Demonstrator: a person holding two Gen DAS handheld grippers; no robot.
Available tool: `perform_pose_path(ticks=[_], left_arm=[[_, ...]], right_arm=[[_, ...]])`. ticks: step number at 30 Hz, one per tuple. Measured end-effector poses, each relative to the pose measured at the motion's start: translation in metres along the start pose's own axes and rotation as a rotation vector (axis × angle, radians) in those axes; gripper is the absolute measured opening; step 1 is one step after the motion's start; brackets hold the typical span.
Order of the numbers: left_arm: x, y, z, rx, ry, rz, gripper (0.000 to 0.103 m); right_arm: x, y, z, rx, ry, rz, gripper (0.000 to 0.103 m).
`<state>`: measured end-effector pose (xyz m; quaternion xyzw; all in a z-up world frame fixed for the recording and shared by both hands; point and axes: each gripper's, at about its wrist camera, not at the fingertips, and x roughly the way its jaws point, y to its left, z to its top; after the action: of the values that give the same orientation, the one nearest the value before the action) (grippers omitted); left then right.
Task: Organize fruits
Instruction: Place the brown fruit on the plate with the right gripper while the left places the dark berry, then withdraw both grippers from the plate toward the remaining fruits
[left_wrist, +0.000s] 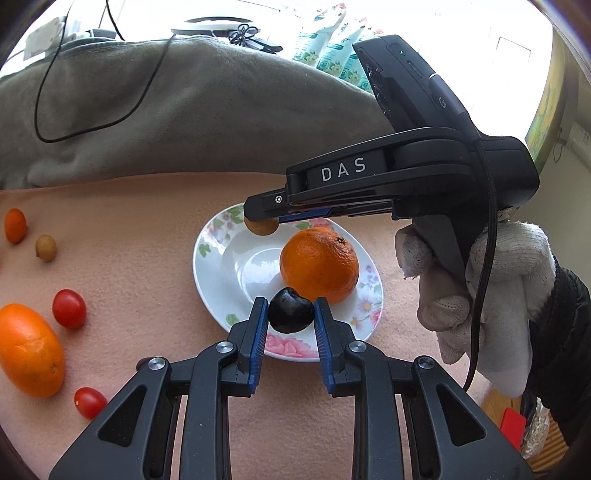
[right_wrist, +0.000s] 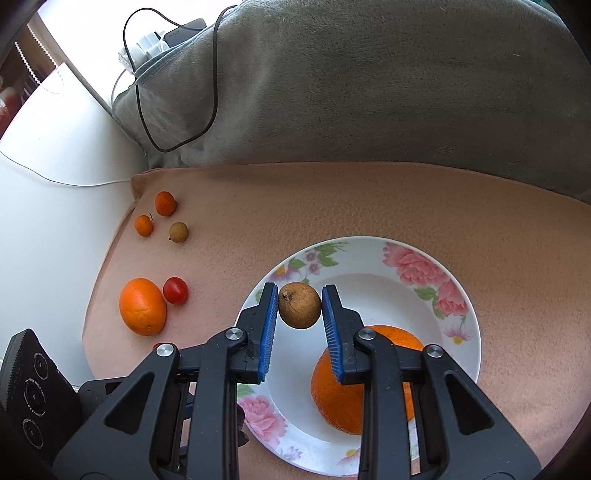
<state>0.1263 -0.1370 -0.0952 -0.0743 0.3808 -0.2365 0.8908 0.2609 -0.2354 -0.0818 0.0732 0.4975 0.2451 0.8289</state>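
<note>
A white flowered plate (left_wrist: 216, 266) (right_wrist: 454, 295) lies on the peach blanket with a big orange (left_wrist: 319, 269) (right_wrist: 332, 391) in it. My left gripper (left_wrist: 290, 312) is shut on a dark cherry (left_wrist: 290, 311), held over the plate's near rim. My right gripper (right_wrist: 300, 305) (left_wrist: 260, 218) is shut on a brown longan (right_wrist: 300, 305) (left_wrist: 261, 226) above the plate's far rim. Left of the plate lie another orange (left_wrist: 27, 349) (right_wrist: 143, 305), cherry tomatoes (left_wrist: 69, 308) (right_wrist: 176, 290), a second longan (left_wrist: 45, 248) (right_wrist: 178, 232) and small kumquats (left_wrist: 15, 225) (right_wrist: 164, 203).
A grey blanket (left_wrist: 166, 110) (right_wrist: 369, 85) with a black cable (left_wrist: 92, 125) rises behind the peach one. A gloved hand (left_wrist: 480, 288) holds the right gripper at the plate's right. The peach blanket ends at a white surface (right_wrist: 55, 221) on the left.
</note>
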Motion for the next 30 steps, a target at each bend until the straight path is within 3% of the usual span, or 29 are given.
perform_pose_path(ticks=[9, 11, 12, 13, 15, 16, 17, 23, 30], left_arm=[[0.006, -0.001, 0.003, -0.007, 0.005, -0.001, 0.024], [0.005, -0.002, 0.003, -0.006, 0.003, 0.001, 0.03], [0.005, -0.003, 0.003, -0.005, 0.0, 0.003, 0.04], [0.007, -0.003, 0.004, -0.007, -0.001, 0.002, 0.047], [0.006, -0.004, 0.005, -0.005, -0.003, -0.002, 0.052], [0.005, -0.005, 0.004, -0.003, -0.003, 0.001, 0.062], [0.004, -0.005, 0.004, -0.001, -0.005, 0.003, 0.067], [-0.002, -0.005, 0.005, -0.002, -0.017, 0.015, 0.073], [-0.006, -0.001, 0.006, -0.014, -0.013, 0.049, 0.074]], right_arm=[[-0.002, -0.003, -0.002, 0.014, -0.014, -0.008, 0.026], [-0.004, -0.004, -0.002, 0.015, -0.02, -0.008, 0.026], [-0.005, -0.004, -0.002, 0.017, -0.021, -0.008, 0.027], [-0.005, -0.004, -0.002, 0.019, -0.021, -0.007, 0.032], [-0.006, -0.005, -0.003, 0.022, -0.028, -0.005, 0.052], [-0.007, -0.005, -0.003, 0.022, -0.037, -0.006, 0.064], [-0.009, -0.004, -0.004, 0.02, -0.049, -0.009, 0.068], [-0.017, 0.0, -0.002, 0.019, -0.087, -0.014, 0.08], [-0.026, 0.005, -0.001, 0.025, -0.123, -0.029, 0.085]])
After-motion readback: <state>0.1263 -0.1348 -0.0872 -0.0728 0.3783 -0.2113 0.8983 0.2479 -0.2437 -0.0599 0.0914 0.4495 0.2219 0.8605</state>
